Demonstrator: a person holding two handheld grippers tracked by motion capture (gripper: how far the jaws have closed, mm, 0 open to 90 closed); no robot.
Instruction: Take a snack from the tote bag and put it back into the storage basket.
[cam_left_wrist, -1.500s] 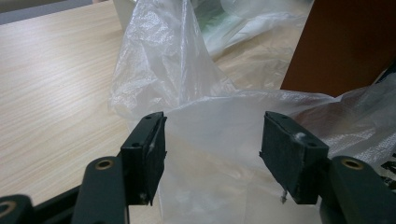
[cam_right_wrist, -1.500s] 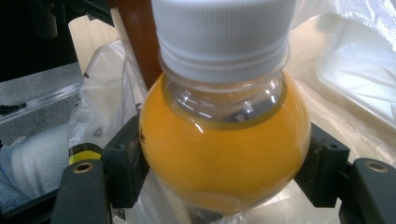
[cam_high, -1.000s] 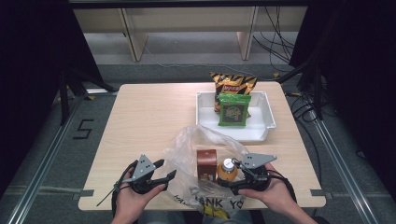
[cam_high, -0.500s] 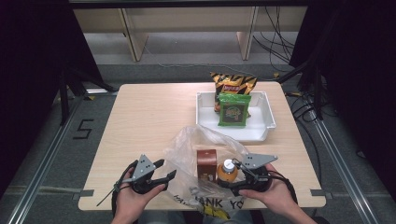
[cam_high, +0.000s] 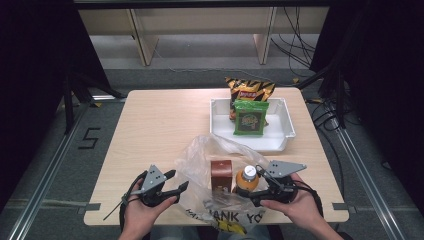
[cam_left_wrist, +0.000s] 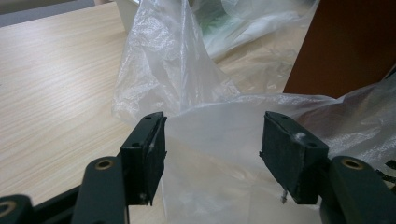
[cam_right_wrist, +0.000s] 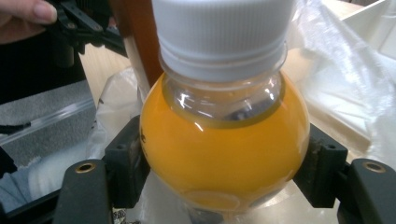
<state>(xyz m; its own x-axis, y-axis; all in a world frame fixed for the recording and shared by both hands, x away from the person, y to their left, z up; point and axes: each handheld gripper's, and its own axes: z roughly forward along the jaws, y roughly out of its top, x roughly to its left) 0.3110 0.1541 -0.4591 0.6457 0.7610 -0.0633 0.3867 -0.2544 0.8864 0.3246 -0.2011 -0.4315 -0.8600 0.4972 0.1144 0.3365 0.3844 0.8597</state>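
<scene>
A: Nothing has shifted since the earlier high-view frames — your hands, the bag and the bottle sit where they did. Note the right gripper (cam_high: 256, 192): its jaws stand fairly wide but are pressed on the round orange-juice bottle with the white screw cap (cam_right_wrist: 224, 140), one pad on each flank of the bulb.

B: And your left gripper (cam_left_wrist: 212, 154)?

A: Jaws apart, nothing pinched. Thin film of the crumpled clear plastic bag (cam_left_wrist: 205, 140) lies between the pads, apart from both.

B: Where does the bottle stand relative to the bag?

A: Upright, long axis vertical, at the near edge of the pale wooden table (cam_high: 150, 125), on or just inside the bag's mouth — I cannot tell which. It is just right of the brown rectangular box (cam_high: 221, 173) standing in the bag. Your right hand has it; your left gripper is beside the bag's left edge, well placed to take the film.

B: Counts?

A: One bottle, one brown box, one bag, two snack packets — orange-and-black (cam_high: 249, 90), green (cam_high: 249, 118) — at the white plastic tray (cam_high: 282, 137), far side.
</scene>
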